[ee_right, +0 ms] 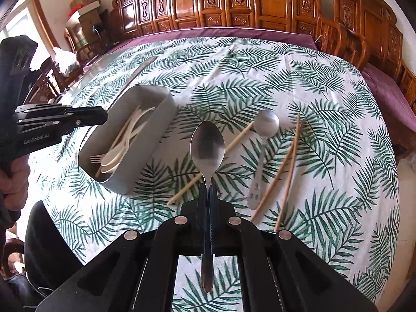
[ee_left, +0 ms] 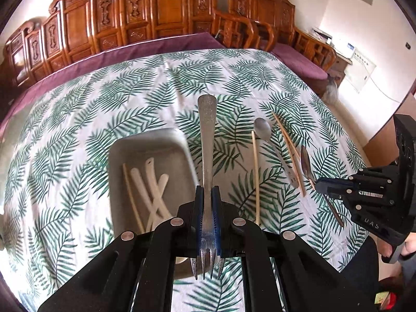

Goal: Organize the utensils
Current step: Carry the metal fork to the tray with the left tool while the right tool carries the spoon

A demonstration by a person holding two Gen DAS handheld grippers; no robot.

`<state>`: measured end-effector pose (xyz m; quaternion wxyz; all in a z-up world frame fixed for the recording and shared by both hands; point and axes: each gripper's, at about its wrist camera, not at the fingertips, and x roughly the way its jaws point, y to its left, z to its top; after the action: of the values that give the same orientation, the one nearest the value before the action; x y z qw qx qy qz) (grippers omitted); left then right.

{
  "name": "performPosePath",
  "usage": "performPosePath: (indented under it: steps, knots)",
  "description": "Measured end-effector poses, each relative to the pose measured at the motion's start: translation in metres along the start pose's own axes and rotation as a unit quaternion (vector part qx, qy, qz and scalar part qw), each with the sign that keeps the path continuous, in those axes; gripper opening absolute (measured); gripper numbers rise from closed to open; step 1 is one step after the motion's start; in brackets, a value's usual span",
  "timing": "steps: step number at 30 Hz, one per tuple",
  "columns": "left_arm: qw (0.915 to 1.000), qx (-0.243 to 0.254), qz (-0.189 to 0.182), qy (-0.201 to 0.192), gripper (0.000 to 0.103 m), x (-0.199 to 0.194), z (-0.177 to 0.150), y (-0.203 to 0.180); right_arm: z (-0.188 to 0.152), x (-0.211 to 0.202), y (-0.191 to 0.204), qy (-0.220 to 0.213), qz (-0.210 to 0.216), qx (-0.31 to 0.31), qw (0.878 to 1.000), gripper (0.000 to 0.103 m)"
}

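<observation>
My left gripper point(ee_left: 207, 191) is shut on a metal fork point(ee_left: 207, 140), handle pointing forward, tines toward the camera, held above the table beside the grey tray point(ee_left: 182, 145). The tray point(ee_right: 153, 96) holds cream plastic utensils point(ee_right: 122, 140) and a chopstick. My right gripper point(ee_right: 207, 188) is shut on a metal spoon point(ee_right: 207, 147), bowl forward, above the table. It also shows in the left wrist view point(ee_left: 318, 182) at the right. On the cloth lie a second metal spoon point(ee_right: 265, 127), a single pale chopstick point(ee_right: 215, 158) and a pair of brown chopsticks point(ee_right: 288, 166).
The table carries a leaf-print cloth point(ee_right: 260, 65). Carved wooden chairs point(ee_left: 117, 18) and purple cushions point(ee_left: 299, 59) stand around its far edge. The person's hand and leg point(ee_right: 44, 234) are at the near left edge.
</observation>
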<state>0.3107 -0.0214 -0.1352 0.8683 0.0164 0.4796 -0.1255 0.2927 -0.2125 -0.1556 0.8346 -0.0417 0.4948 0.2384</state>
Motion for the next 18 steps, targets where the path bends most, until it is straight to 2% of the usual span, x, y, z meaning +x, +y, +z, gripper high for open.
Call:
performPosePath:
  steps: [5, 18]
  knots:
    - [0.9999, -0.013, 0.007, -0.002, 0.006, -0.004, -0.007, 0.016, 0.002, 0.002, 0.015, 0.001, 0.004, -0.007, 1.000, 0.004]
    - [0.9990, -0.039, 0.013, 0.019, 0.006, 0.020, -0.018, 0.051, 0.021, 0.012, 0.056, 0.009, 0.016, -0.030, 0.999, 0.004]
